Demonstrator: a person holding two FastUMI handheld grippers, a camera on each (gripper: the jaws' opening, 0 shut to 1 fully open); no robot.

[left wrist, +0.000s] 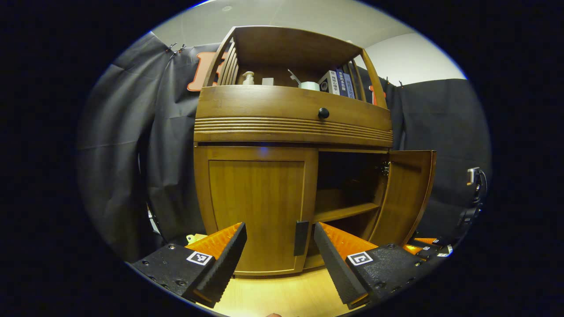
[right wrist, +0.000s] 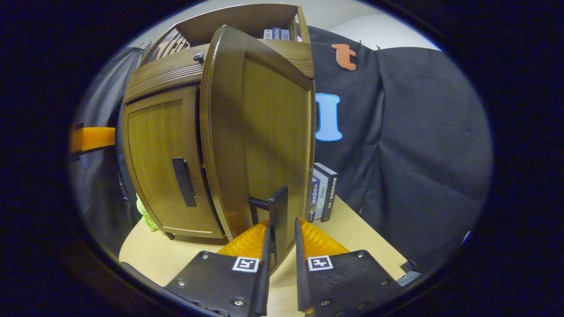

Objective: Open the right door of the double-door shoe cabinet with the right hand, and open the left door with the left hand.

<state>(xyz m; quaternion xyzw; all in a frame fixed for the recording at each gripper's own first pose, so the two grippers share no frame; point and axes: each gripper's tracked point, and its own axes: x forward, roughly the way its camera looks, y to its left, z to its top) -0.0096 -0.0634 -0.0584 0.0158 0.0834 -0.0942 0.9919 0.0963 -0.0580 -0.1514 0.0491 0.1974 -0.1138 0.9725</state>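
Right gripper [right wrist: 282, 229] clamps right door [right wrist: 269, 132] handle [right wrist: 278, 220]; left gripper [left wrist: 280, 233] gapes before shut left door [left wrist: 255, 207]

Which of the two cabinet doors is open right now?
The right door is swung open, showing the shelf inside. The left door is shut flat against the cabinet.

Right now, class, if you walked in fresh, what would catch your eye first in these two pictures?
The wooden shoe cabinet stands out first, its right door swung wide open onto a dark shelf, its left door shut. In the right gripper view, the right gripper has its fingers around the right door's handle. The left gripper hangs open before the left door's handle.
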